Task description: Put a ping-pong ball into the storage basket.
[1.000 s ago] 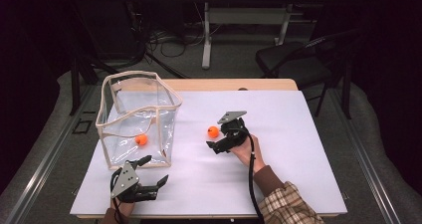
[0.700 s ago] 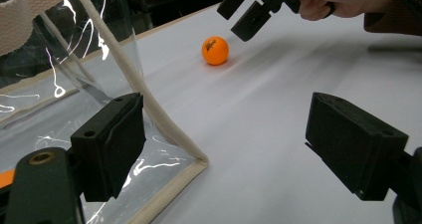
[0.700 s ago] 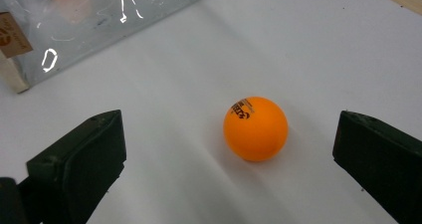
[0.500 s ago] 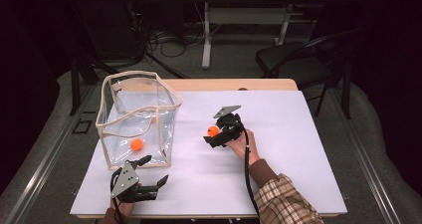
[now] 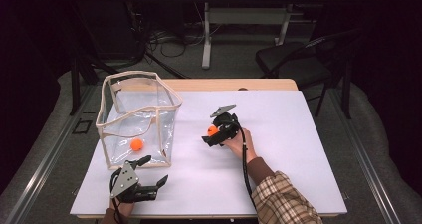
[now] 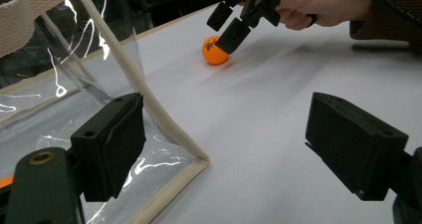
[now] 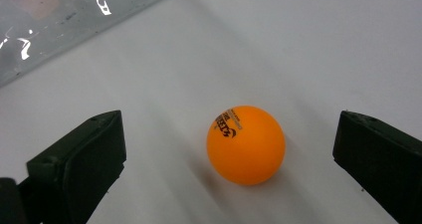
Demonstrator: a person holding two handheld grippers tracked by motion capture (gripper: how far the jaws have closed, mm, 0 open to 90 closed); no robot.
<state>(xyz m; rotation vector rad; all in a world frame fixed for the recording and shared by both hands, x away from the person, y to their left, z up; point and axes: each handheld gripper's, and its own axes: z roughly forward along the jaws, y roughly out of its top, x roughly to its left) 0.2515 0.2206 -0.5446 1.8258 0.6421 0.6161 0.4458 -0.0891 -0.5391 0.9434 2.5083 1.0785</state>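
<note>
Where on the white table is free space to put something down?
The right part of the white table, beyond the right gripper, is bare, and so is the near middle strip. It is crowded left: the clear plastic bag, the left gripper. The orange ball lies between open jaws.

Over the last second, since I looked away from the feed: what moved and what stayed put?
The orange ball inside the clear bag rolled toward the near, left side. The right gripper shifted slightly left around the orange ball on the white table, jaws open, not gripping it. The left gripper stayed open near the clear plastic bag with beige trim, which kept its place.
</note>
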